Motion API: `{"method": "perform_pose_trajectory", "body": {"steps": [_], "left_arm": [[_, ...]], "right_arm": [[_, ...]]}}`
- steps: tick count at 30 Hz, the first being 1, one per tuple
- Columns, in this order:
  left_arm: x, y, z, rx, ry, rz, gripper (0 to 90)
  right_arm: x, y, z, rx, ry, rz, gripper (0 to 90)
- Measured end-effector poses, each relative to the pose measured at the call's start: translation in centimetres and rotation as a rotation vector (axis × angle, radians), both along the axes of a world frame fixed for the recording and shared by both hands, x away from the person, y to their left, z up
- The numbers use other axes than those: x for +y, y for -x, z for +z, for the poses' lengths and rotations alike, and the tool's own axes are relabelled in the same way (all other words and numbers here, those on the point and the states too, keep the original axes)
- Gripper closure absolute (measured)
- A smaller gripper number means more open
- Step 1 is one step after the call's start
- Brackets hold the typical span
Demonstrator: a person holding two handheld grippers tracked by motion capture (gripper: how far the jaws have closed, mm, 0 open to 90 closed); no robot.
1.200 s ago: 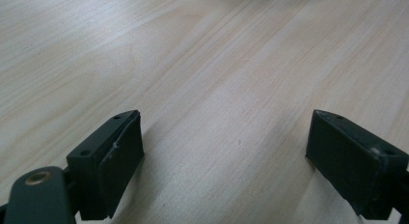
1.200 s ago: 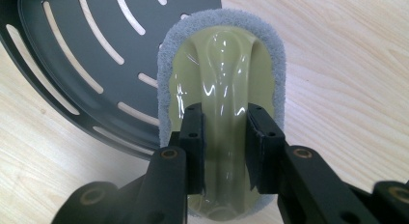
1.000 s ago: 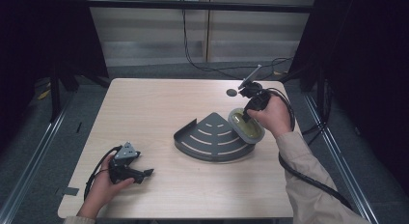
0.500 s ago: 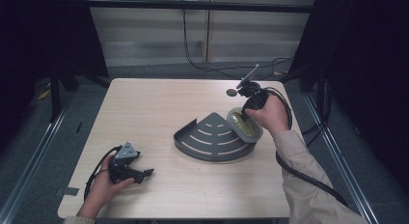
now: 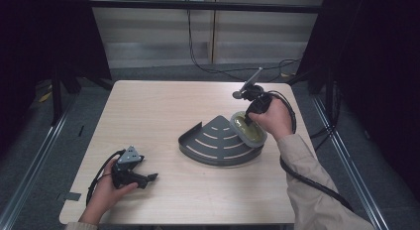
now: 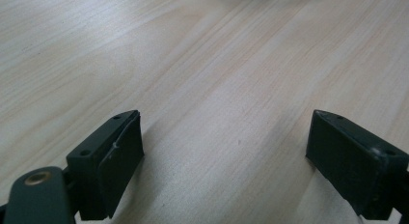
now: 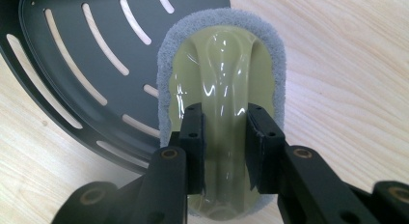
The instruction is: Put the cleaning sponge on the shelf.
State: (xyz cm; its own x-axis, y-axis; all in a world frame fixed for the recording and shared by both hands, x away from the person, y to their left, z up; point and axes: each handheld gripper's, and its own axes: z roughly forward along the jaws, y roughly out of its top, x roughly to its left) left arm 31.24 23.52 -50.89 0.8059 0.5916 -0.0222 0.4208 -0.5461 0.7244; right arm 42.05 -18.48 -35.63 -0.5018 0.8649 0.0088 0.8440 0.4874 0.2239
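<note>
Pinched between the right gripper's [image 7: 225, 151] fingers [image 7: 194, 137] is the glossy handle of a scrubbing pad [image 7: 222, 79], lying on the slotted corner rack's [image 5: 213, 141] three-o'clock edge. Left gripper [image 6: 224, 151], at the table's [image 5: 163, 101] seven o'clock, rests with fingers spread, nothing between them.

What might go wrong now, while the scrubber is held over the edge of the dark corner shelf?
1. The right gripper pinches only the glossy raised handle of the scrubber; it looks smooth, so the scrubber might slip or twist under pressure.
2. The corner shelf lies loose on the table, and the left gripper rests far from it, open. A push may slide the shelf.
</note>
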Motion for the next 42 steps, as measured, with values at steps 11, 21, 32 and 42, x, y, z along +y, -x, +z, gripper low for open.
{"method": "perform_pose_trajectory", "body": {"steps": [11,21,32,42], "left_arm": [[0.0,0.0,0.0,0.000,-0.001,0.000,12.1],[0.0,0.0,0.0,-0.001,0.000,-0.001,12.1],[0.0,0.0,0.0,-0.001,0.000,-0.001,12.1],[0.0,0.0,0.0,-0.001,0.001,-0.001,12.0]], "right_arm": [[0.5,-0.2,-0.9,0.017,-0.003,0.010,71.1],[0.7,-0.4,-1.4,0.022,-0.012,0.013,71.1],[0.9,-0.4,-1.7,0.026,-0.013,0.018,71.1],[1.1,-0.4,-2.1,0.030,-0.014,0.022,71.1]]}}
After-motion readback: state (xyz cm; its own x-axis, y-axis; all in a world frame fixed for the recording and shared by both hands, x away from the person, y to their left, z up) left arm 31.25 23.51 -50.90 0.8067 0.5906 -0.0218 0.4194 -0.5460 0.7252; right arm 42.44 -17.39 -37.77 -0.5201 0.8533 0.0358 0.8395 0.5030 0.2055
